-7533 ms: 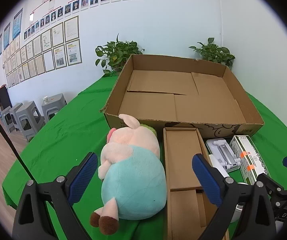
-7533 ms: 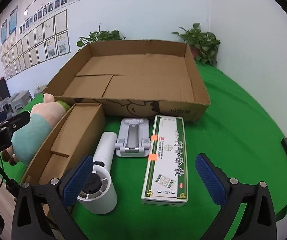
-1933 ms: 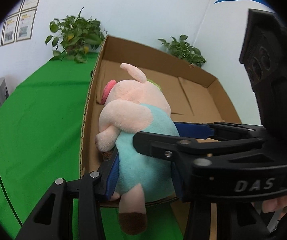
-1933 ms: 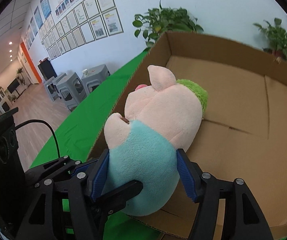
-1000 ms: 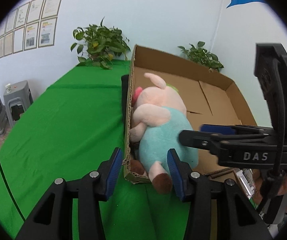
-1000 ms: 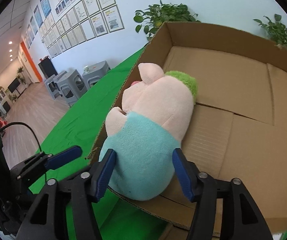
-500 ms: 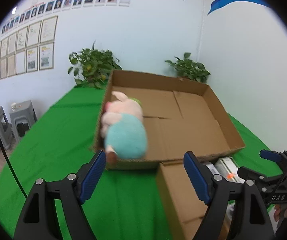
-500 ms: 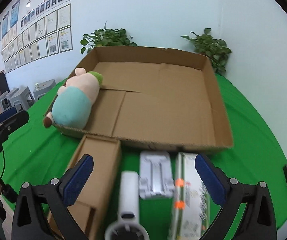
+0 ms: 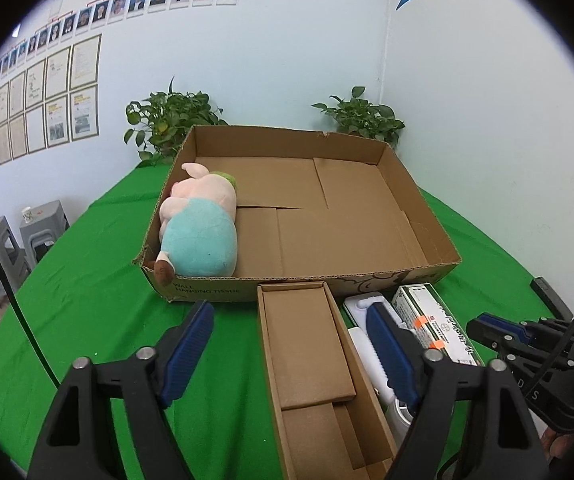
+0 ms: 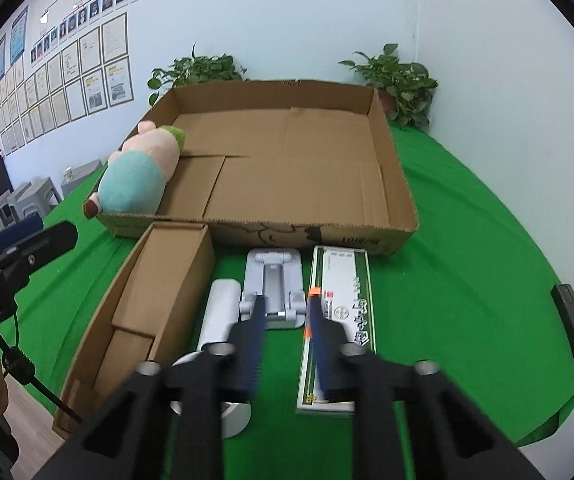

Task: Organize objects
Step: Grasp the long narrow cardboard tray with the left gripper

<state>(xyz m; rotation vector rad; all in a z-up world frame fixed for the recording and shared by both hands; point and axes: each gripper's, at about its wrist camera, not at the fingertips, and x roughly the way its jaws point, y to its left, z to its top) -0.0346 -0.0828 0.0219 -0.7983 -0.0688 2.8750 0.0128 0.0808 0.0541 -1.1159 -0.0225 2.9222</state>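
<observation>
The pig plush toy (image 9: 197,232) lies in the front left corner of the big open cardboard box (image 9: 427,216), also seen in the right wrist view (image 10: 137,178). My left gripper (image 9: 291,344) is open and empty over the green cloth and the long narrow carton (image 9: 307,360). My right gripper (image 10: 285,316) has its jaws narrowed to a small gap with nothing between them, above the white stand (image 10: 273,280). A white cylinder (image 10: 217,320) and a green and white packet (image 10: 339,312) lie beside the stand.
The green-clothed table (image 10: 467,240) ends close on the right and front. A dark flat object (image 10: 573,322) lies near its right edge. Potted plants (image 9: 171,120) stand behind the big box. Grey stools (image 9: 27,232) stand at the left.
Both grippers have pulled back from the big box, leaving the plush inside. My right gripper's jaws have closed in from wide open to a narrow gap.
</observation>
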